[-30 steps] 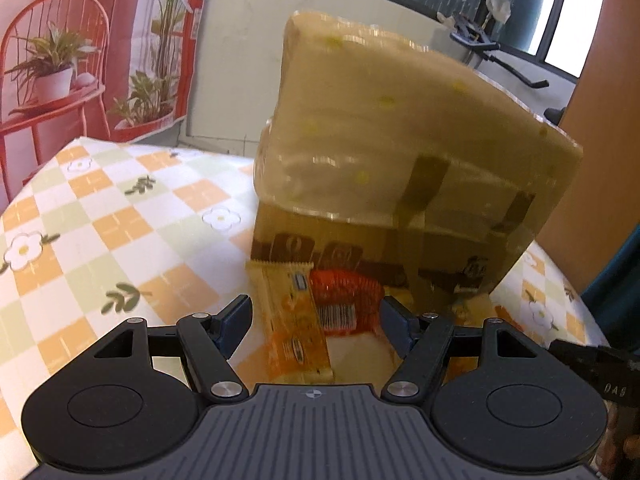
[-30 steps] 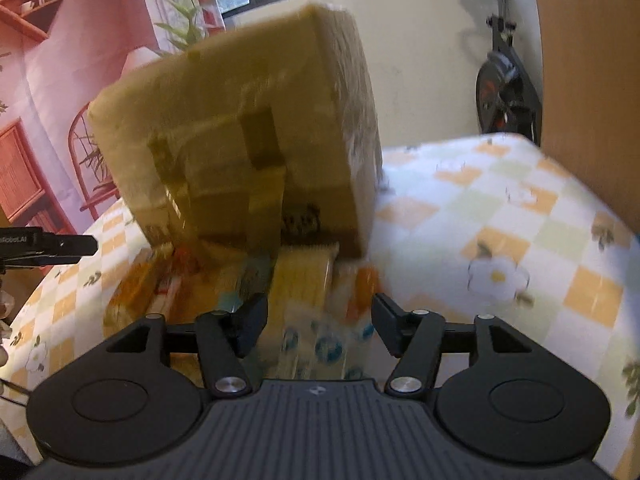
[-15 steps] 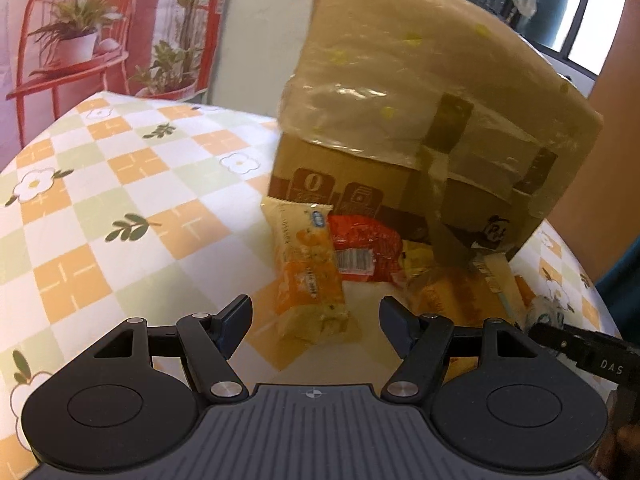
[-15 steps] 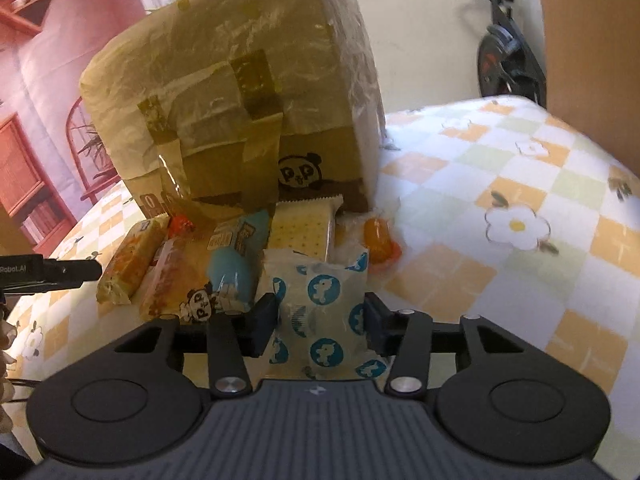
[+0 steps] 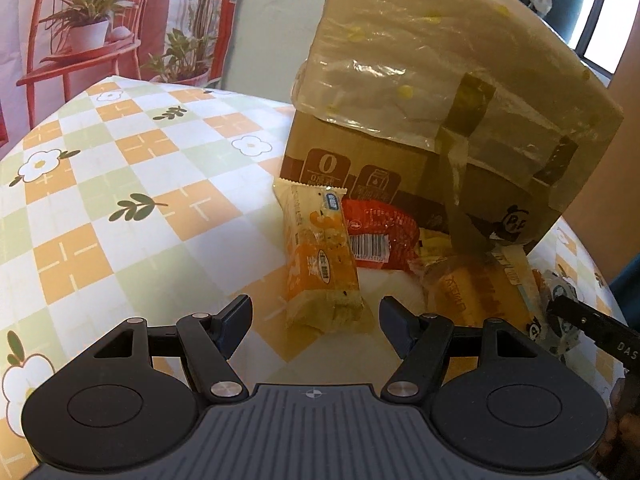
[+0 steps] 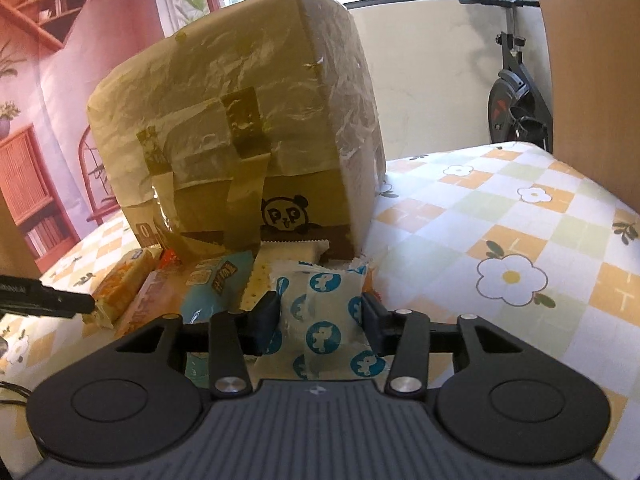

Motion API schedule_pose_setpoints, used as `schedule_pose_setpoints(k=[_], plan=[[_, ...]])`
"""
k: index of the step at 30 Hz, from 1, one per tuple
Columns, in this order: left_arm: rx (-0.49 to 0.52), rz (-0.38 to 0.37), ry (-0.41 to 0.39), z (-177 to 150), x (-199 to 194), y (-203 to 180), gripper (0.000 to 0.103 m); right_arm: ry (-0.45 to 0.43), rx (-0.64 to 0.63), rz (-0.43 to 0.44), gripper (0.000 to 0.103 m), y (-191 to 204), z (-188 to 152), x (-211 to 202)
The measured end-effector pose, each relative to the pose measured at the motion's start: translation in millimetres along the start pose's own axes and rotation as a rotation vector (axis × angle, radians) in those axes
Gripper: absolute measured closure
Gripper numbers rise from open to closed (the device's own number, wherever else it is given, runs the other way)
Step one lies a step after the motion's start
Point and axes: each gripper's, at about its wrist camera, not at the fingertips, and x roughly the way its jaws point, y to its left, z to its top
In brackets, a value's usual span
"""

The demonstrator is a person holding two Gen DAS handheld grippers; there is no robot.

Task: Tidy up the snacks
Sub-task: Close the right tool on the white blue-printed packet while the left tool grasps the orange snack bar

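A taped cardboard box [image 5: 440,100] [image 6: 240,120] stands on the checked tablecloth, with several snack packets lying along its foot. My left gripper [image 5: 316,316] is open, and the near end of an orange snack bar [image 5: 320,264] lies between its fingers, untouched. A red packet [image 5: 380,236] lies just behind the bar. My right gripper [image 6: 320,314] is shut on a white packet with blue dots [image 6: 320,304], a pad against each side. A light-blue packet [image 6: 216,288] and a cream cracker packet [image 6: 288,256] lie beside it.
The flowered tablecloth [image 5: 120,200] [image 6: 520,220] stretches left of the box in the left wrist view and right of it in the right wrist view. An exercise bike [image 6: 516,92] and a wooden panel [image 6: 592,60] stand behind the table. Each gripper's finger shows in the other view.
Both grippers have come down toward the snacks in front of the box. The right jaws have narrowed onto the white and blue packet. The left jaws kept their width.
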Motion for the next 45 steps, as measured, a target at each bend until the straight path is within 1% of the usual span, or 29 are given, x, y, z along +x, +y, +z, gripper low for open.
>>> schedule_pose_setpoints(k=[3, 6, 11, 13, 17, 21, 25, 28, 29, 30, 31, 33, 35, 38, 41, 45], plan=[[0.007, 0.001, 0.0, -1.7, -1.6, -5.0, 0.031, 0.002, 0.03, 0.019, 0.056, -4.2, 0.7, 1.0], [0.017, -0.02, 0.0, -0.9, -4.6, -12.1, 0.031, 0.003, 0.053, 0.03, 0.056, -7.9, 0.4, 0.1], [0.06, -0.037, -0.003, 2.4, -6.6, -29.5, 0.03, 0.004, 0.062, 0.035, 0.056, -8.7, 0.3, 0.4], [0.064, -0.027, -0.002, 3.7, -4.7, -32.2, 0.03, 0.004, 0.071, 0.04, 0.056, -10.0, 0.1, 0.1], [0.05, 0.016, -0.007, 10.6, 1.7, -28.4, 0.03, 0.004, 0.081, 0.047, 0.056, -11.9, 0.2, -0.1], [0.028, 0.03, -0.016, 22.8, 9.7, -23.1, 0.03, 0.004, 0.089, 0.053, 0.056, -13.1, 0.2, 0.0], [0.037, 0.054, -0.012, 32.7, 24.8, -24.1, 0.031, 0.005, 0.098, 0.055, 0.056, -13.2, -0.1, 0.1], [0.066, 0.08, -0.021, 36.8, 33.9, -29.2, 0.032, 0.005, 0.094, 0.054, 0.056, -12.0, -0.1, 0.1], [0.076, 0.085, -0.022, 37.4, 35.8, -30.8, 0.034, 0.004, 0.095, 0.055, 0.056, -12.2, -0.1, 0.0], [0.082, 0.096, -0.022, 38.2, 37.9, -31.8, 0.04, 0.004, 0.097, 0.055, 0.056, -12.4, -0.2, 0.0], [0.077, 0.107, -0.017, 38.5, 40.0, -31.3, 0.042, 0.004, 0.099, 0.056, 0.056, -12.6, -0.3, 0.0], [0.051, 0.112, -0.006, 38.2, 43.1, -27.7, 0.043, 0.004, 0.101, 0.058, 0.056, -12.9, -0.3, 0.3], [0.03, 0.12, 0.004, 37.5, 47.4, -24.1, 0.05, 0.005, 0.103, 0.059, 0.056, -13.0, -0.5, 0.4], [0.021, 0.131, -0.021, 33.4, 47.2, -21.2, 0.06, 0.009, 0.102, 0.06, 0.056, -12.3, -0.3, 1.1], [0.013, 0.132, -0.036, 28.8, 42.5, -20.2, 0.061, 0.011, 0.111, 0.066, 0.056, -14.6, -0.1, 1.6], [-0.006, 0.114, -0.033, 19.9, 31.1, -19.0, 0.061, 0.011, 0.115, 0.068, 0.056, -15.1, -0.1, 1.4]])
